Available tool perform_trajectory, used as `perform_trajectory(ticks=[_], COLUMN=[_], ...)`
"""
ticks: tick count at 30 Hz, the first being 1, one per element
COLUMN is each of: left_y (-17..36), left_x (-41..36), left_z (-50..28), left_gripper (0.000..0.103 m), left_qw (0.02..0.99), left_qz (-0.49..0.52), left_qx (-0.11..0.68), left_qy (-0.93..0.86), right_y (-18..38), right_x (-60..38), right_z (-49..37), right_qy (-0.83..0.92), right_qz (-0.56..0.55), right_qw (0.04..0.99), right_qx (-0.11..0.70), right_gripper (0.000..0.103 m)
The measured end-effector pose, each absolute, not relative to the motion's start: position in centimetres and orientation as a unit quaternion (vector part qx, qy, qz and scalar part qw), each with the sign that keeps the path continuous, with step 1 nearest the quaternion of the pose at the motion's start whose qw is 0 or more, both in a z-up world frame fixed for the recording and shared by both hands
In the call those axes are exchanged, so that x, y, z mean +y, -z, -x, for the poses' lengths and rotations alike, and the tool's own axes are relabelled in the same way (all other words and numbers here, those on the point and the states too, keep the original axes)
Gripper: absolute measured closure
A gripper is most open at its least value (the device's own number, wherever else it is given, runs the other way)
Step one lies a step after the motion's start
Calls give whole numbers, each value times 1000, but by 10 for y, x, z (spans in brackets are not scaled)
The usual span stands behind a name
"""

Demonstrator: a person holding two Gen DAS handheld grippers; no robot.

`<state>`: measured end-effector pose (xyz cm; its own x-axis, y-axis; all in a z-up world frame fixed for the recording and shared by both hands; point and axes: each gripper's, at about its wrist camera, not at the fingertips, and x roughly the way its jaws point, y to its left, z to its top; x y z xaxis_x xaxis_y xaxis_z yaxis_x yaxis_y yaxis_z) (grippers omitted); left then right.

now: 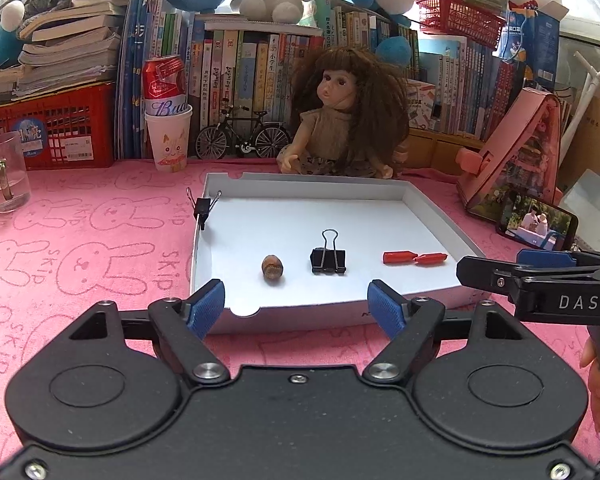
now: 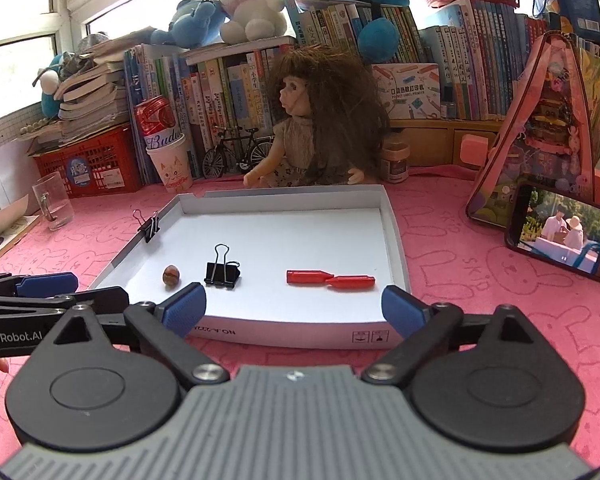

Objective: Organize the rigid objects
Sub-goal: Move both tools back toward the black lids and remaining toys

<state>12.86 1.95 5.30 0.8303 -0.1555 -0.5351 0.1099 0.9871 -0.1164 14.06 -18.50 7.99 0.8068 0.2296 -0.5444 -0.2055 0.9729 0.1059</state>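
A shallow white box lid [image 1: 432, 208] [image 2: 392, 232] lies on the pink cloth. Inside it rest a brown nut [image 1: 272, 267] [image 2: 171, 274], a black binder clip [image 1: 328, 260] [image 2: 222, 272] and two red pen-like pieces [image 1: 415, 257] [image 2: 330, 279] end to end. A second black clip [image 1: 203, 210] [image 2: 150, 226] is clamped on the lid's left wall. My left gripper [image 1: 296, 308] hovers open at the lid's near edge, nothing between its blue pads. My right gripper [image 2: 294, 312] is open wide at the near edge too, likewise empty. Each gripper shows at the side of the other's view.
Behind the lid sit a doll [image 1: 342, 116] [image 2: 312, 124], a toy bicycle [image 1: 242, 134], a can in a paper cup [image 1: 168, 120] and rows of books. A glass mug [image 1: 6, 178] stands left; a phone [image 2: 564, 232] and a pink bag [image 2: 540, 128] stand right.
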Motion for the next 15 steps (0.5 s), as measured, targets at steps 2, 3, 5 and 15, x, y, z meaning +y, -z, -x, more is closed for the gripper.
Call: perform_trajectory(ticks=[2,3,5,15], left_y=[-51,-51,-49,-38], left_x=[20,20,20,26], left_z=[-120,-117,-110,-81], left_gripper=[25,25,25,24], left_qw=[957,957,957,960], left_qz=[37,37,36,30], left_qx=[280,280,279,268], left_qy=[71,72,73,73], right_y=[-80,-81,-80,-68], right_x=[-185,-184,-184,-181], right_z=[-134,-131,-125,-96], right_qy=[-119,-120,-121,-116], right_qz=[-18,-15,-11,12], right_qw=[951,952,953,959], right_qx=[284,282,278,259], right_gripper=[0,0,0,0])
